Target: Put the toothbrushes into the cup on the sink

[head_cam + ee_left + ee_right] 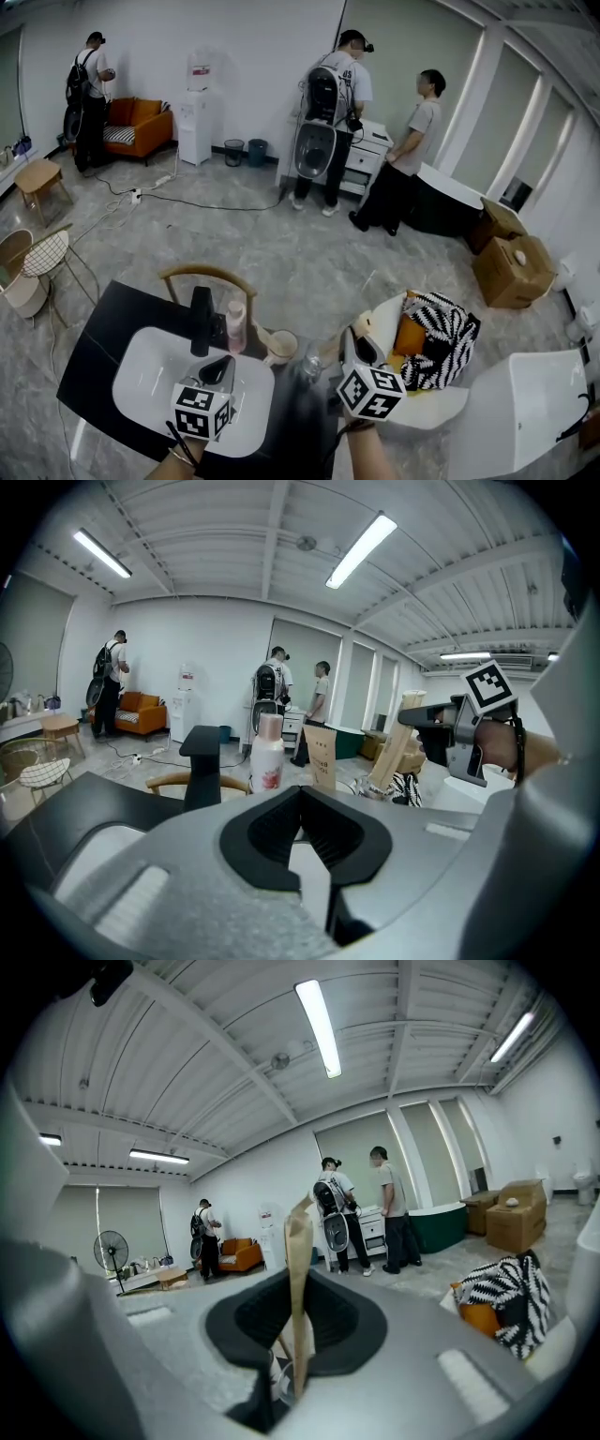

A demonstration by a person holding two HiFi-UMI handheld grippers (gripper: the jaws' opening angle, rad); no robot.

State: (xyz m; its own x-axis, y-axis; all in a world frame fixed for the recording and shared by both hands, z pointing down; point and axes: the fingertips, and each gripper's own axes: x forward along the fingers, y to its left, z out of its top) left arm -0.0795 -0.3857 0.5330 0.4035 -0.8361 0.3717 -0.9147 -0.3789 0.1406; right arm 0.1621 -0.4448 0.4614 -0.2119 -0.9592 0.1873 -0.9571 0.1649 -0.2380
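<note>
My right gripper [361, 339] [298, 1283] is shut on a flat beige paper-wrapped toothbrush [362, 324] [298, 1241], which stands upright between its jaws. It hovers at the right end of the black counter [103, 347]. The beige cup [279, 345] [321, 757] stands on the counter to its left, beside a pink bottle [235, 325] [267, 755]. A clear glass [309, 367] stands just in front of the cup. Over the white sink basin [150, 370], near the black tap [201, 321] [202, 761], my left gripper [222, 366] [302, 791] is shut with nothing in it. The left gripper view shows the right gripper [424, 720] with the toothbrush [394, 752].
A white chair [441, 408] with a black-and-white striped bag [442, 339] stands right of the counter, and a white tub [525, 398] beyond it. A wooden chair back [206, 274] rises behind the sink. Several people and cardboard boxes [511, 267] are far across the room.
</note>
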